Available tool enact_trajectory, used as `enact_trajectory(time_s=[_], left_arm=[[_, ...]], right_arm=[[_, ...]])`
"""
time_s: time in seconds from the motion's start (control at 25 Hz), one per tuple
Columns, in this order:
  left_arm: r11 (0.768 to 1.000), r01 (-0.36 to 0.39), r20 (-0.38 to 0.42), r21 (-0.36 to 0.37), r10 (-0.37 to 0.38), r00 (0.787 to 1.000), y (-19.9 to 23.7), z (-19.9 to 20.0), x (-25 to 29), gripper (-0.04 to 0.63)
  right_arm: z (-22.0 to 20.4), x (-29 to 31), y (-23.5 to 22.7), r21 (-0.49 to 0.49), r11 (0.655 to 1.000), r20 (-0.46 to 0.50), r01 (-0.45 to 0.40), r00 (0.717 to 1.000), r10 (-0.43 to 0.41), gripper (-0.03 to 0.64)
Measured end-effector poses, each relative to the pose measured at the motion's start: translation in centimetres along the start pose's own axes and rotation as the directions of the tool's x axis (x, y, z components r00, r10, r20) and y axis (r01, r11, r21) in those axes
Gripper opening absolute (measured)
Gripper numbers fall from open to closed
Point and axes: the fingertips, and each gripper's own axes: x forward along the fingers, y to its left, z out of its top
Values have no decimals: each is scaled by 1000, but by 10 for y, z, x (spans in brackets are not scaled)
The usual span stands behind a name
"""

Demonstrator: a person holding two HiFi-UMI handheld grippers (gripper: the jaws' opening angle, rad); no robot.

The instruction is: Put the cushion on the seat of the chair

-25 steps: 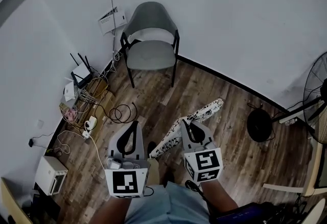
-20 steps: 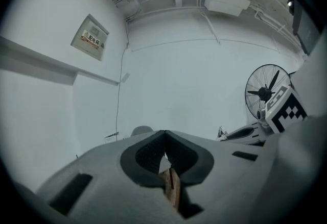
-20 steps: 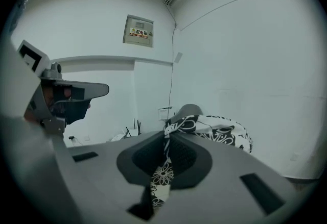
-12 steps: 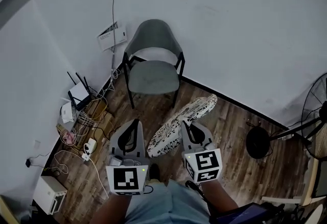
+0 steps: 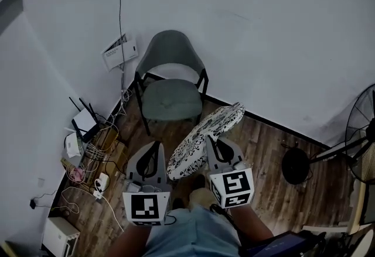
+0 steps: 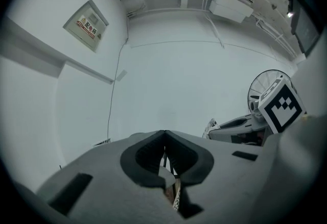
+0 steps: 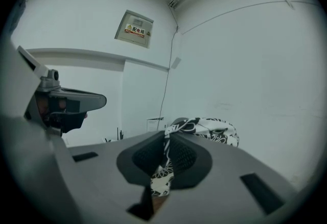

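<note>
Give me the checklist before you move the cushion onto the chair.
1. Grip: right gripper shut on the edge of the black-and-white patterned round cushion: ok.
2. Other tool: left gripper shut, empty, beside the cushion: ok.
3. Target: padded seat of the grey chair bare: ok.
4. Position: cushion above the seat: not ok, held in front of the chair.
5. Attitude: cushion level: not ok, tilted.

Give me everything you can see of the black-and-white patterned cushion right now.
The flat, rounded black-and-white patterned fabric cushion looks soft and padded. It hangs tilted above the wooden floor. The right gripper is clamped on its near edge, fabric pinched between the jaws. The left gripper is beside it, jaws together on nothing. It is short of the grey chair's seat, not touching it.
</note>
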Motion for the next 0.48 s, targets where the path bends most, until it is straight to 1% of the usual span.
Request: enact_trajectory(time_s=[0.12,0.28,0.32,0.44,0.48], left_arm=[[1000,7,-12,6,-7,1000,2,-3,26,9],[1000,4,-50,7,-4,999,3,-10,73,9],[1000,1,-59,15,0,998,5,-12,87,9],[997,-9,-70,76,14,997,14,-21,131,9],[996,-13,-73,84,19,997,16,-23,148,9]], right_arm=[[1,17,-16,12,1000,1,5,1000,-5,15],[-4,47,-43,35,999,-14,-3,1000,3,15],[-5,57,-50,40,999,-19,-7,1000,7,15],[-8,89,-72,60,998,-28,-25,999,27,15],[-8,99,-80,69,997,-27,-33,999,34,15]])
